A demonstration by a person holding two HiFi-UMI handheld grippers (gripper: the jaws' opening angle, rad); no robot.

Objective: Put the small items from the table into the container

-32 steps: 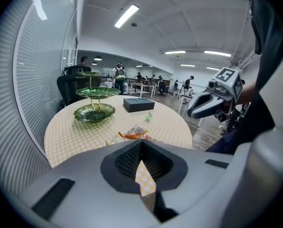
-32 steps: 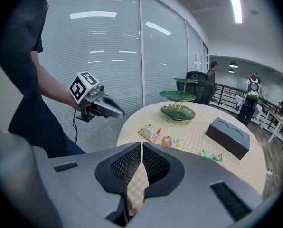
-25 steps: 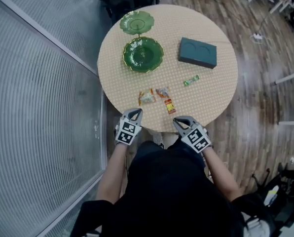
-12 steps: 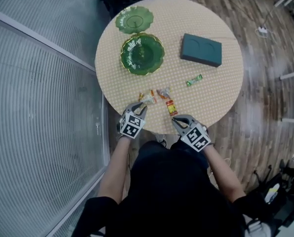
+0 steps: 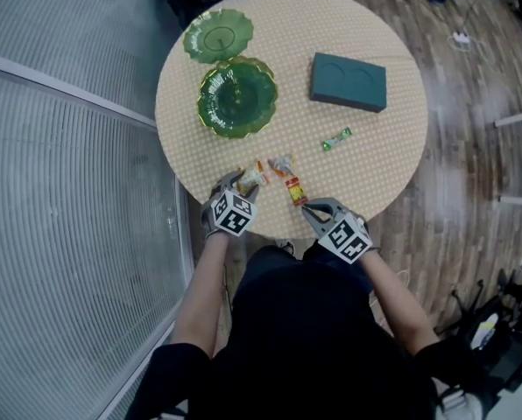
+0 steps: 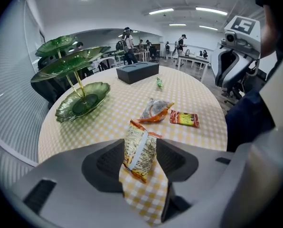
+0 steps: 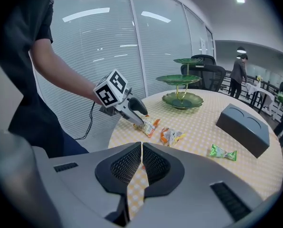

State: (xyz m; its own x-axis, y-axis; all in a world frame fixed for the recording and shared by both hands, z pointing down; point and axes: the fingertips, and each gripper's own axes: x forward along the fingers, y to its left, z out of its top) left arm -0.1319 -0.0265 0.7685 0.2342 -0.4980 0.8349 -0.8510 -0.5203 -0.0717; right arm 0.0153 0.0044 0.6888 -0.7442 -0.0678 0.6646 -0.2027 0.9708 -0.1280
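Small snack packets lie near the front edge of the round checked table (image 5: 375, 173). An orange-and-white packet (image 6: 140, 148) stands between the jaws of my left gripper (image 6: 140, 160); the jaws are opening and straddle it on the tabletop. The head view shows this gripper (image 5: 235, 182) at the table edge with the packet (image 5: 250, 177) at its tips. A silver-orange packet (image 5: 283, 163), a red packet (image 5: 293, 189) and a green candy (image 5: 336, 139) lie to the right. My right gripper (image 5: 306, 208) hangs shut and empty just short of the red packet.
A green tiered dish stand (image 5: 236, 94) rises at the table's back left. A dark box (image 5: 349, 81) with two round hollows lies at the back right. A ribbed glass wall runs along the left. Wooden floor surrounds the table.
My left gripper has moved forward and down over the table edge and opened around the orange-and-white packet. My right gripper has edged slightly forward.
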